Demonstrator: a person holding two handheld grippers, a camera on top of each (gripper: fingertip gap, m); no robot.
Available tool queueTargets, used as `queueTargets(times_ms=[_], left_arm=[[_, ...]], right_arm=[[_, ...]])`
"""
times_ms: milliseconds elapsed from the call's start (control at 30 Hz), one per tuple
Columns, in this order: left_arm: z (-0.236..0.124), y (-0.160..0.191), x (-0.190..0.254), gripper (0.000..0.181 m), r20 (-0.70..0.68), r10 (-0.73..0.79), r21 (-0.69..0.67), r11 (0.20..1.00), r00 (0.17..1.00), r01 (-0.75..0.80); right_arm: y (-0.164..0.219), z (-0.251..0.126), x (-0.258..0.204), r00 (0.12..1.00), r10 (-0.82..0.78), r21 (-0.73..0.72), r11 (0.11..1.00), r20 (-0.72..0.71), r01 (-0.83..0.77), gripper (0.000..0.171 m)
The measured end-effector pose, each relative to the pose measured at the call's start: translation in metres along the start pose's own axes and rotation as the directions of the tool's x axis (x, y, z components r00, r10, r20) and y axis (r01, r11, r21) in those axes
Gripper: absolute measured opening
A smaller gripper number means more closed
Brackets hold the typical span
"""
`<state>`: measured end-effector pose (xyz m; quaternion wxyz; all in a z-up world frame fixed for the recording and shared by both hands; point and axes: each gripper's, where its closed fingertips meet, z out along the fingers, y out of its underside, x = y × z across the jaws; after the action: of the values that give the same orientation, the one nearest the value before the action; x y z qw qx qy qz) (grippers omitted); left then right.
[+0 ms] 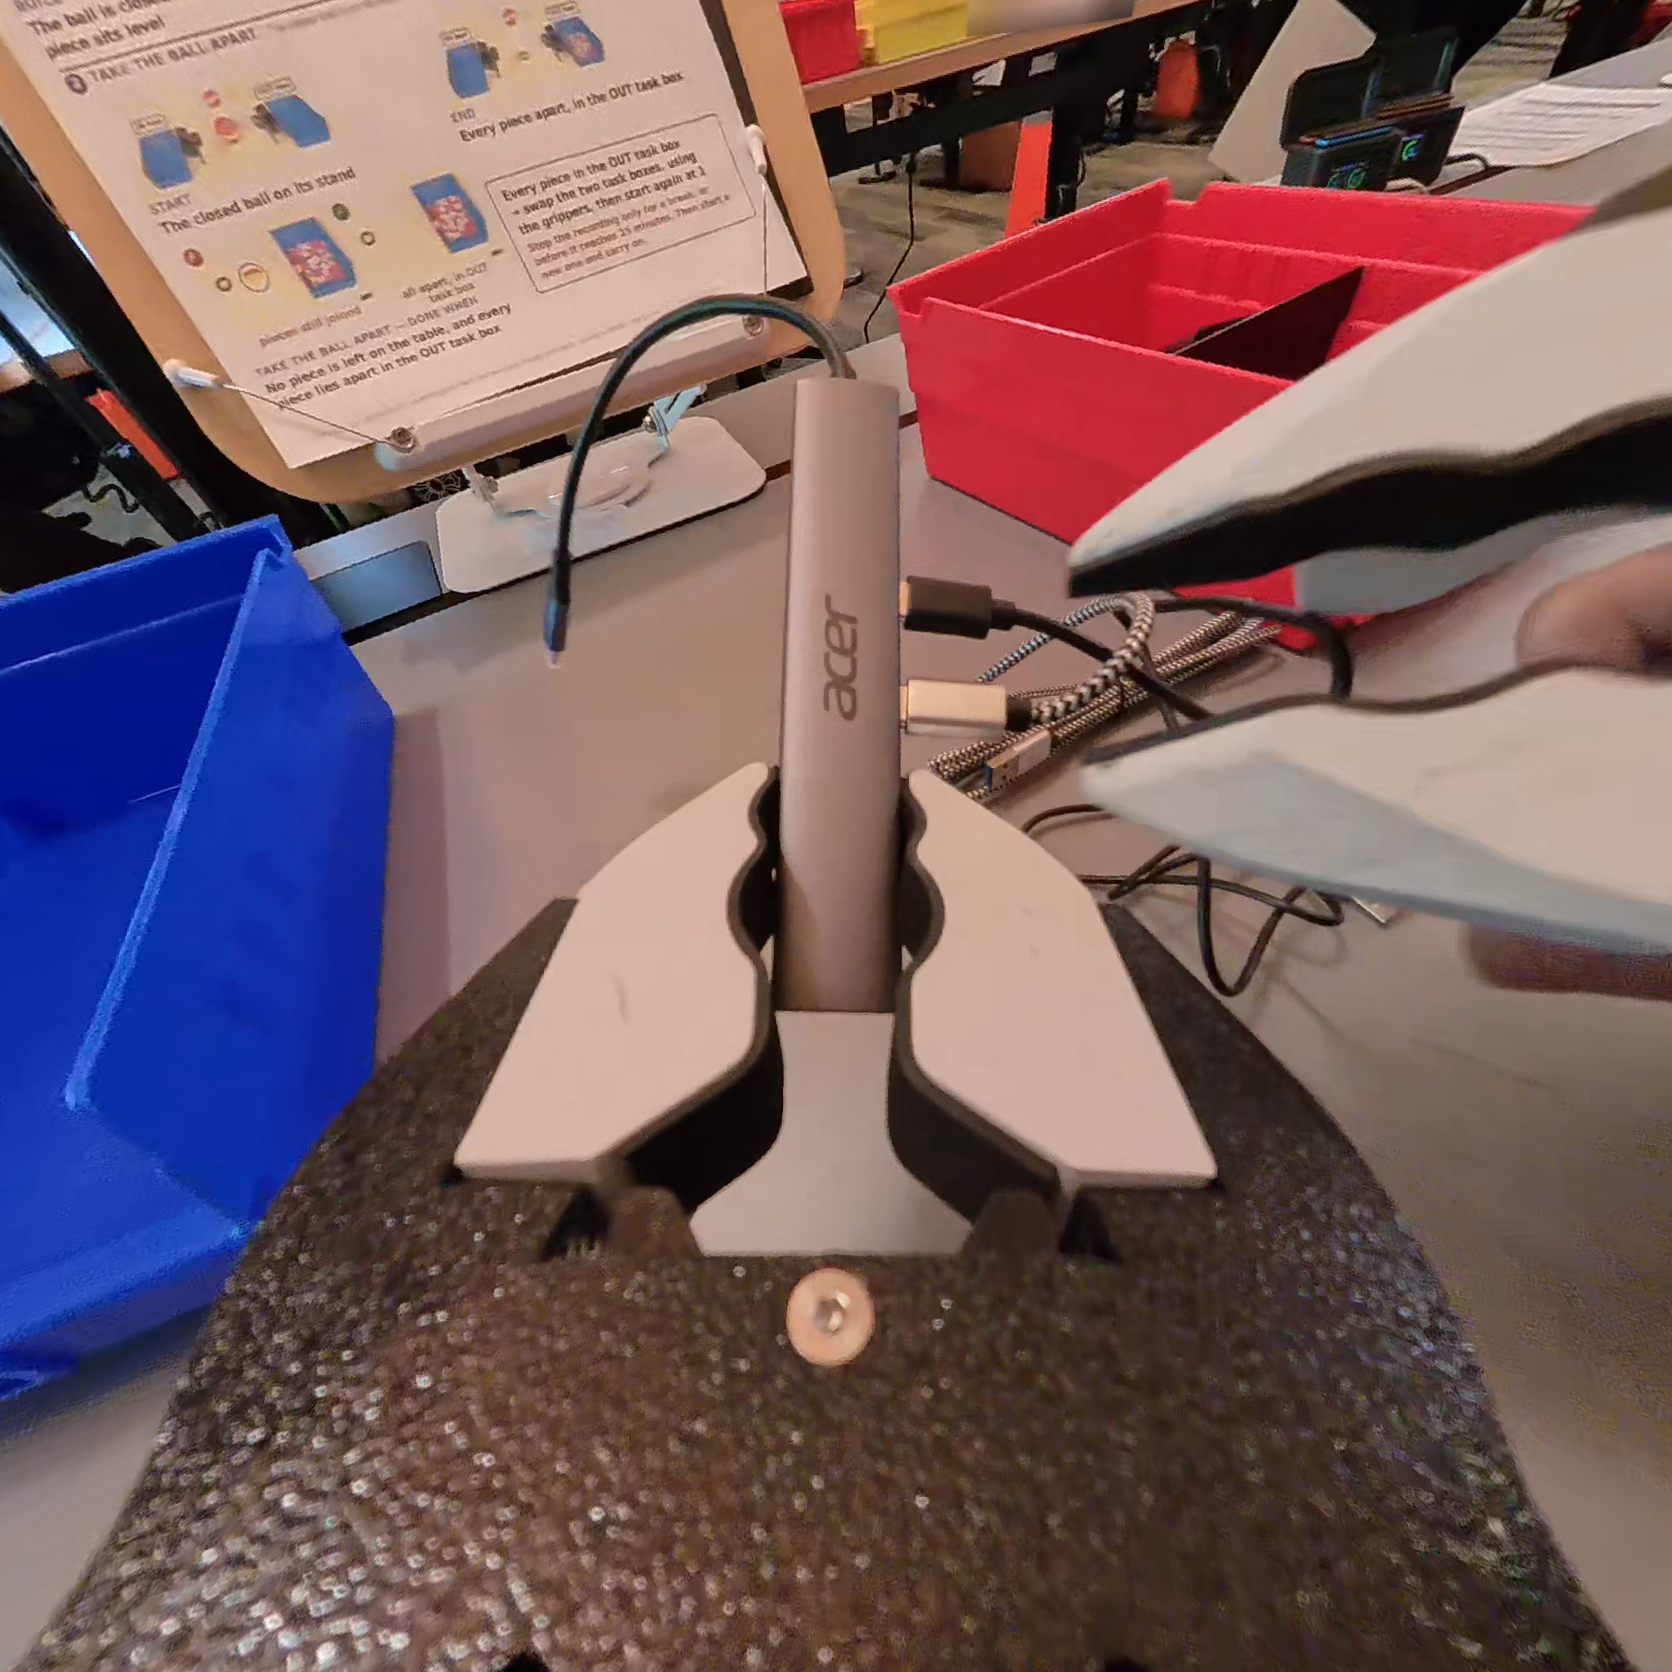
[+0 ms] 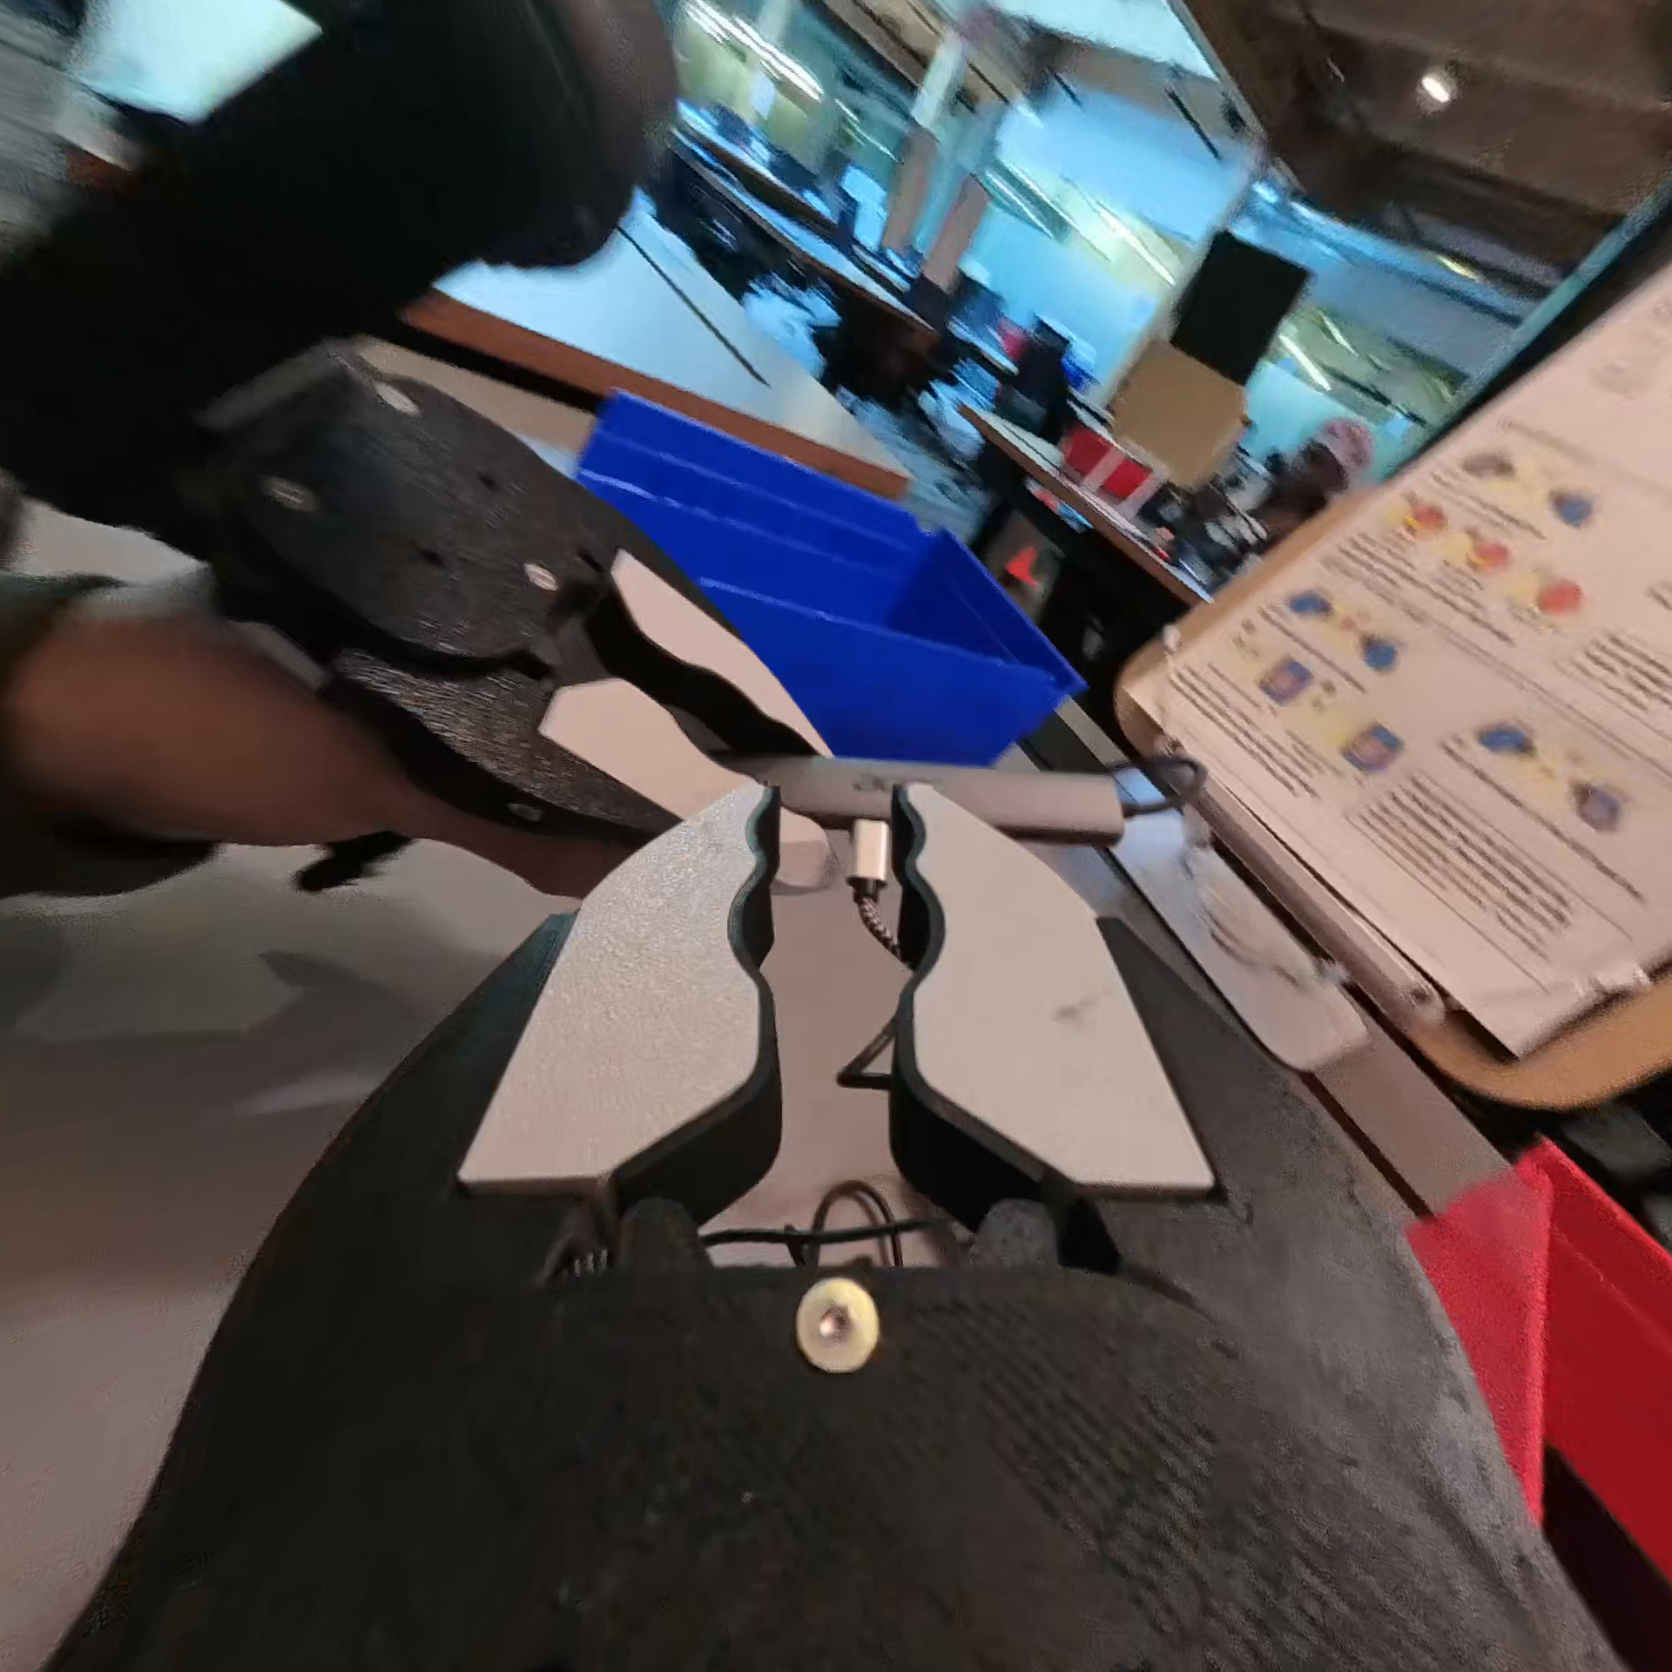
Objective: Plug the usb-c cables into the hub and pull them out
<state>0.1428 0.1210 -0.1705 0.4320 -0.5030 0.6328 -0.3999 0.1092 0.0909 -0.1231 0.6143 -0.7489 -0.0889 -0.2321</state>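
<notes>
The left gripper (image 1: 837, 869) is clenched on the near end of a grey USB hub (image 1: 841, 633), which stands away from it over the grey surface (image 1: 633, 706). The hub's own short black cable (image 1: 615, 407) arches from its far end and hangs free to the left, plug downward.

Two USB-C plugs sit against the hub's right side: a black plug (image 1: 945, 608) farther along, and a silver plug (image 1: 954, 710) nearer the left gripper. How deeply either is seated cannot be told. Their leads run right into a loose heap of braided cables (image 1: 1131, 688) on the surface.

The right gripper (image 2: 837, 841) comes in from the right with its fingers parted. In the right wrist view the silver plug lies in the gap between the fingertips, touching neither clearly, so the gripper is released; the picture is blurred. A thin black lead crosses between its fingers in the left wrist view.

A blue bin (image 1: 181, 859) stands to the left, a red bin (image 1: 1086, 380) at the far right, and an instruction sheet on a stand (image 1: 407, 226) behind the hub.
</notes>
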Motion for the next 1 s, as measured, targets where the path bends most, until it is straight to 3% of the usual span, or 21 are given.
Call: queueTargets(times_ms=[133,467,900,1000], left_arm=[[0.0,-0.003,0.006,0.022,0.0,0.02,0.015,1.0,1.0,-0.02],[0.006,0.004,0.012,0.023,0.028,0.058,0.002,0.998,0.998,-0.058],[0.015,0.015,0.01,0.022,0.049,-0.005,0.02,1.0,0.999,0.004],[0.015,0.015,0.01,0.022,0.045,-0.029,0.037,0.999,0.999,0.027]], right_arm=[[0.025,0.007,0.009,0.995,0.013,-0.085,0.996,-0.095,-0.021,0.027],[0.039,0.01,0.011,0.994,0.066,-0.095,0.993,-0.081,-0.074,0.008],[0.06,0.019,0.007,0.996,0.063,-0.152,0.986,-0.07,-0.073,0.012],[0.058,0.02,0.009,0.993,0.062,-0.098,0.993,-0.096,-0.071,0.011]])
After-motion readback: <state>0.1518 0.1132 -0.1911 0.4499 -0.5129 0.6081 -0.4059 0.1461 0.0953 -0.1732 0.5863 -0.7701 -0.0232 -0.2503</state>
